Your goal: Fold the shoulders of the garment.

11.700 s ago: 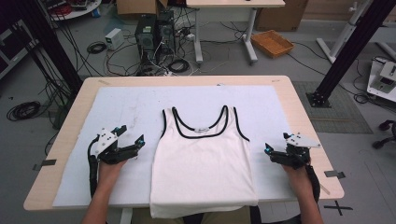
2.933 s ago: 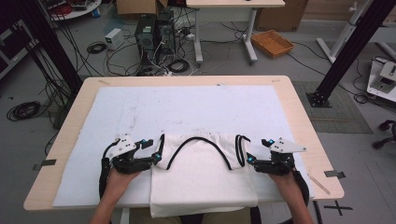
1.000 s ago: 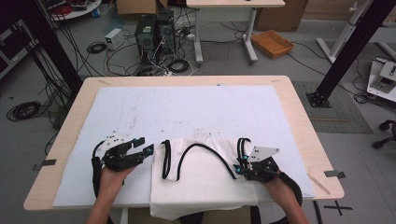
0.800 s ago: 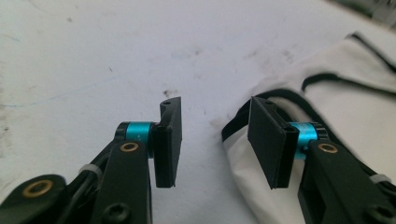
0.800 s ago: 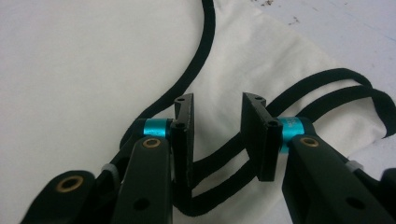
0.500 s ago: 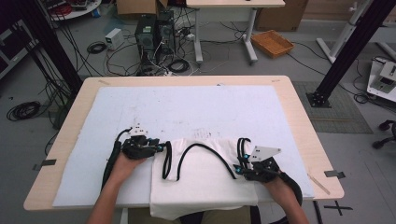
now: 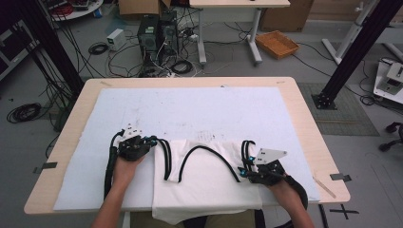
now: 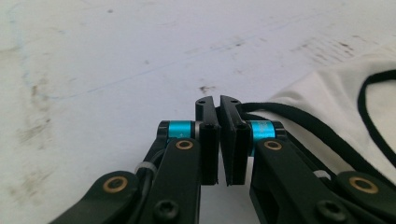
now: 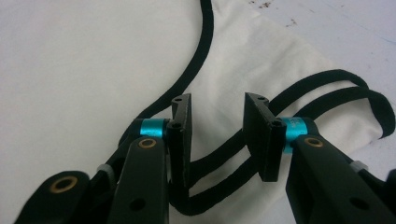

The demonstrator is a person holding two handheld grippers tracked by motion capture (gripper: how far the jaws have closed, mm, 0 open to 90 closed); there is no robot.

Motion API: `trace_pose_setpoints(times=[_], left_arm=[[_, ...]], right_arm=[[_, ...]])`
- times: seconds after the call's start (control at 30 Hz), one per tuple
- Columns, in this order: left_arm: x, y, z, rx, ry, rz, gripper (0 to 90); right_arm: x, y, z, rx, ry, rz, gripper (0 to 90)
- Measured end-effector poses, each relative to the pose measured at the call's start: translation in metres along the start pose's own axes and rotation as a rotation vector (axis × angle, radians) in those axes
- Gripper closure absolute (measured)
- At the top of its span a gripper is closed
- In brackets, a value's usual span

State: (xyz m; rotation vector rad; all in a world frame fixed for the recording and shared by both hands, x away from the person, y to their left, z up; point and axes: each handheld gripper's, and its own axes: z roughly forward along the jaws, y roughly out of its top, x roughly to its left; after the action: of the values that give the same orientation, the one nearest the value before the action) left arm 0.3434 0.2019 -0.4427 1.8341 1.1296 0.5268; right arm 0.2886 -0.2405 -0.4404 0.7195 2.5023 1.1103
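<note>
High view first: at the left of the desk, a person's left hand holds the left gripper on the white mat, right at the left edge of the folded white tank top. Its fingers have just been closing. In the left gripper view the two black fingers stand pressed almost together, with only a thin slit between the pads, and the black-trimmed strap of the tank top runs in behind the right-hand one. Whether any cloth or trim is actually pinched in that slit cannot be told.

Toward the middle, the tank top lies folded on the near part of the mat, its lower edge hanging slightly over the front edge of the desk. The black neckline trim arches across its upper fold, and a strap loop lies at its left side just beside the left gripper.

At the right, the right hand holds the right gripper over the right side of the garment, near the doubled strap loops. In the right gripper view its fingers stand apart, with two bands of black trim crossing the gap between them on the white fabric; the pads do not press on them.
</note>
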Motion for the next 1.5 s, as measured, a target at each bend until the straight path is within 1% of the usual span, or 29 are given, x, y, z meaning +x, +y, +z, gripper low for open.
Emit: trace_pose_setpoints(times=[0.03, 0.07, 0.1, 0.13, 0.17, 0.2, 0.3, 0.4, 0.53, 0.57, 0.6, 0.63, 0.67, 0.73, 0.77, 0.8, 0.83, 0.87, 0.9, 0.93, 1.07, 1.13, 1.17, 1.2, 1.23, 1.37, 1.43, 1.47, 1.5], left_arm=[[0.000, -0.001, 0.000, -0.004, 0.019, -0.017, 84.1], [0.001, -0.001, 0.000, -0.004, 0.032, -0.041, 76.1], [0.003, -0.001, -0.001, 0.013, 0.031, -0.073, 64.2], [0.003, -0.001, -0.004, 0.019, 0.050, -0.081, 60.1], [0.002, 0.000, -0.008, 0.021, 0.064, -0.065, 58.9], [0.000, 0.000, -0.013, 0.009, 0.063, -0.045, 58.9], [-0.011, -0.001, -0.029, -0.028, 0.006, -0.016, 59.1], [-0.028, -0.009, -0.042, -0.045, -0.082, 0.018, 59.3], [-0.054, -0.024, -0.052, -0.019, -0.195, 0.052, 59.2], [-0.061, -0.027, -0.053, -0.003, -0.216, 0.058, 59.3], [-0.066, -0.029, -0.053, 0.015, -0.240, 0.060, 59.4], [-0.070, -0.031, -0.054, 0.029, -0.256, 0.074, 63.8], [-0.074, -0.032, -0.053, 0.041, -0.263, 0.089, 63.8], [-0.079, -0.035, -0.050, 0.074, -0.273, 0.115, 64.9], [-0.081, -0.038, -0.047, 0.103, -0.272, 0.138, 65.1], [-0.085, -0.041, -0.041, 0.156, -0.270, 0.184, 67.9], [-0.085, -0.041, -0.041, 0.156, -0.270, 0.184, 70.7], [-0.087, -0.042, -0.040, 0.156, -0.266, 0.209, 70.7], [-0.088, -0.041, -0.039, 0.162, -0.266, 0.217, 74.5], [-0.089, -0.040, -0.039, 0.167, -0.262, 0.233, 82.1], [-0.089, -0.040, -0.043, 0.175, -0.265, 0.223, 85.4], [-0.086, -0.038, -0.052, 0.149, -0.288, 0.203, 85.5], [-0.086, -0.038, -0.052, 0.149, -0.288, 0.203, 85.4], [-0.080, -0.035, -0.066, 0.105, -0.335, 0.150, 85.4], [-0.078, -0.035, -0.070, 0.098, -0.350, 0.141, 85.4], [-0.074, -0.040, -0.072, 0.098, -0.372, 0.124, 85.0], [-0.071, -0.041, -0.072, 0.077, -0.392, 0.114, 83.7], [-0.070, -0.041, -0.071, 0.040, -0.389, 0.111, 59.7], [-0.069, -0.039, -0.069, 0.007, -0.372, 0.096, 49.9]], right_arm=[[0.000, 0.000, 0.000, 0.000, 0.000, 0.000, 63.1], [0.000, 0.000, 0.000, 0.001, 0.001, -0.004, 62.7], [0.000, 0.000, 0.000, 0.002, 0.001, -0.004, 62.2], [0.000, 0.000, 0.000, -0.001, -0.001, -0.006, 61.7], [0.000, -0.001, -0.002, -0.005, -0.006, 0.001, 60.9], [0.000, -0.001, -0.002, -0.005, -0.006, 0.001, 60.9], [-0.002, -0.002, -0.004, -0.015, -0.013, 0.010, 60.3], [-0.002, -0.002, -0.006, -0.024, -0.020, 0.015, 59.2], [-0.001, -0.002, -0.011, -0.036, -0.025, 0.023, 57.5], [-0.001, -0.002, -0.013, -0.036, -0.016, 0.015, 57.4], [0.001, -0.002, -0.014, -0.033, 0.008, 0.011, 57.4], [0.006, -0.003, -0.013, -0.015, 0.049, -0.018, 57.7], [0.006, -0.003, -0.013, -0.015, 0.049, -0.018, 57.7], [0.009, -0.004, -0.011, 0.014, 0.064, -0.037, 60.8], [0.009, -0.005, -0.009, 0.030, 0.060, -0.040, 62.9], [0.008, -0.006, -0.006, 0.058, 0.052, -0.046, 69.3], [0.008, -0.007, -0.006, 0.064, 0.055, -0.050, 72.9], [0.008, -0.007, -0.006, 0.064, 0.055, -0.050, 72.9], [0.007, -0.007, -0.005, 0.068, 0.061, -0.053, 78.1], [0.007, -0.008, -0.005, 0.068, 0.072, -0.050, 83.3], [0.007, -0.007, -0.006, 0.059, 0.082, -0.045, 85.9], [0.007, -0.007, -0.012, 0.021, 0.084, -0.035, 85.9], [0.007, -0.007, -0.012, 0.021, 0.084, -0.035, 85.9], [0.005, -0.004, -0.024, -0.044, 0.080, -0.016, 85.9], [0.005, -0.004, -0.026, -0.047, 0.079, -0.015, 85.9], [0.005, -0.005, -0.031, -0.048, 0.087, -0.008, 85.9], [0.005, -0.006, -0.033, -0.048, 0.119, -0.012, 85.5], [0.005, -0.007, -0.033, -0.045, 0.103, -0.014, 69.5], [0.004, -0.007, -0.032, -0.060, 0.061, 0.007, 54.8]])
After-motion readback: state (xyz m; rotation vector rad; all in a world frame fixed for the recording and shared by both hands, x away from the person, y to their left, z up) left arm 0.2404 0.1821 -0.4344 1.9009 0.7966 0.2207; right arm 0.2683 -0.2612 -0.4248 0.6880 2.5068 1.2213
